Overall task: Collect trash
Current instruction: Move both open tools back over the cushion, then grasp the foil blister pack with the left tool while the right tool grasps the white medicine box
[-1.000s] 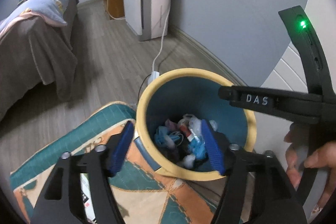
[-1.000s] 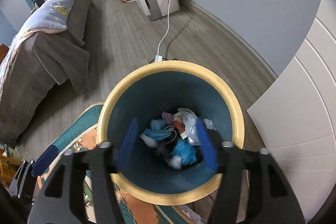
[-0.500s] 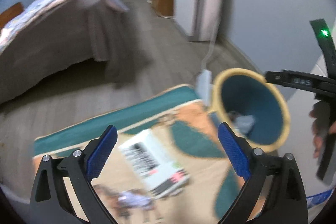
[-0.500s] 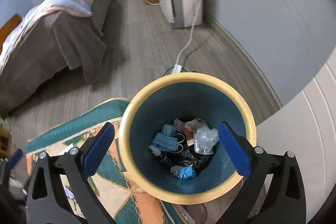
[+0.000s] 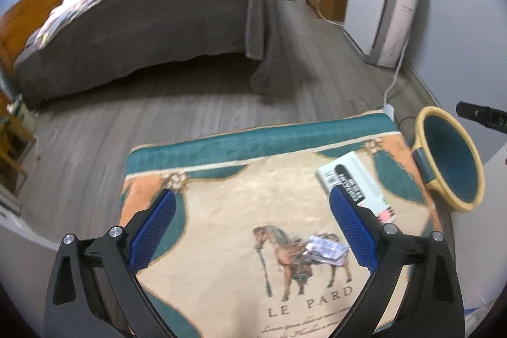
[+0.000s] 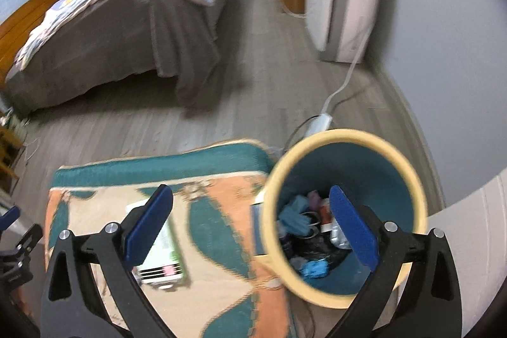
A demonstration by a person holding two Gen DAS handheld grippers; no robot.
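Trash remains on the rug: a crumpled wrapper lies on the printed horse, and a white box sits just beyond it, nearer the bin. The left gripper hangs above the rug with its jaws released and nothing between them; the wrapper shows just inside its right blue pad. The right gripper is likewise spread wide and empty, straddling the bin's yellow rim (one pad over the rug, the other over the teal interior). Inside the bin, blue masks and other scraps are piled at the bottom. Behind stand a bed and a white appliance.
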